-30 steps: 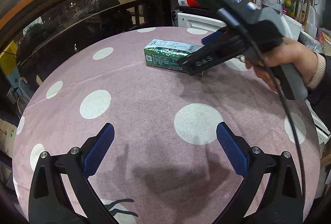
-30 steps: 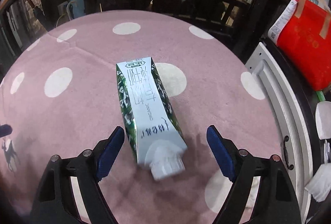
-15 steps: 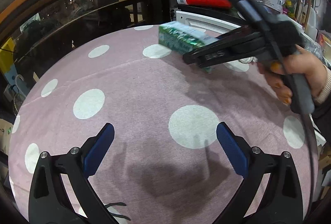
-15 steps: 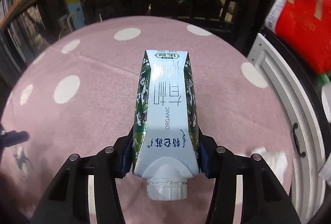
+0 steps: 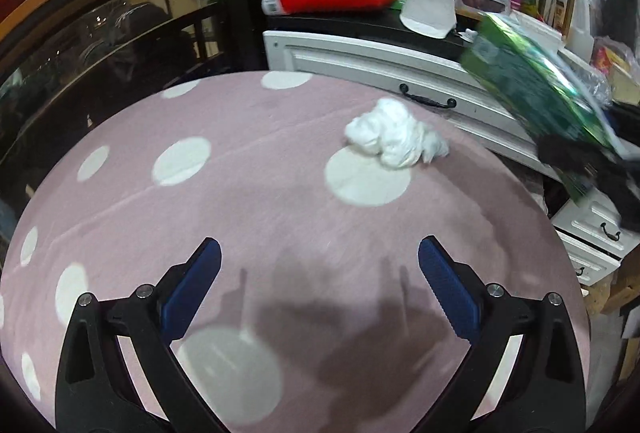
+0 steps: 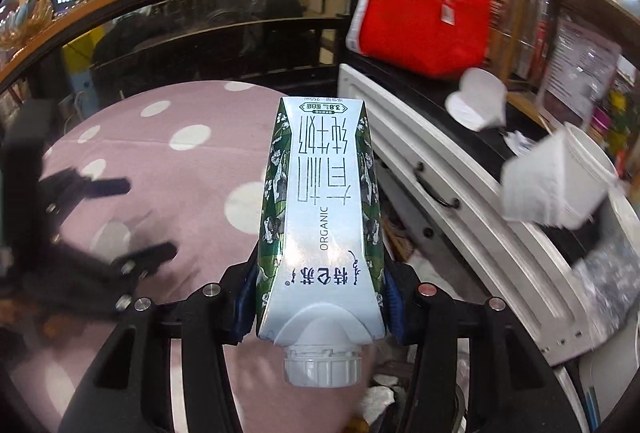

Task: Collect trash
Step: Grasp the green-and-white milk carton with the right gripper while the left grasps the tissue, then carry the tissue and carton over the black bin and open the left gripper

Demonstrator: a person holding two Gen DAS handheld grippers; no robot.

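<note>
Your right gripper (image 6: 320, 297) squeezes the carton (image 6: 320, 217), lifted past the table (image 5: 240, 217) edge; hold tight till it's over the bin. Left gripper (image 5: 320, 269) is wide open, empty; tissue (image 5: 396, 139) is next

1. My pink round tablecloth with white polka dots (image 5: 248, 201) lies before me.
2. A white drawer cabinet with black handles (image 5: 360, 61) stands beside it.
3. A red fabric bag (image 6: 424, 29) sits on the cabinet.
</note>
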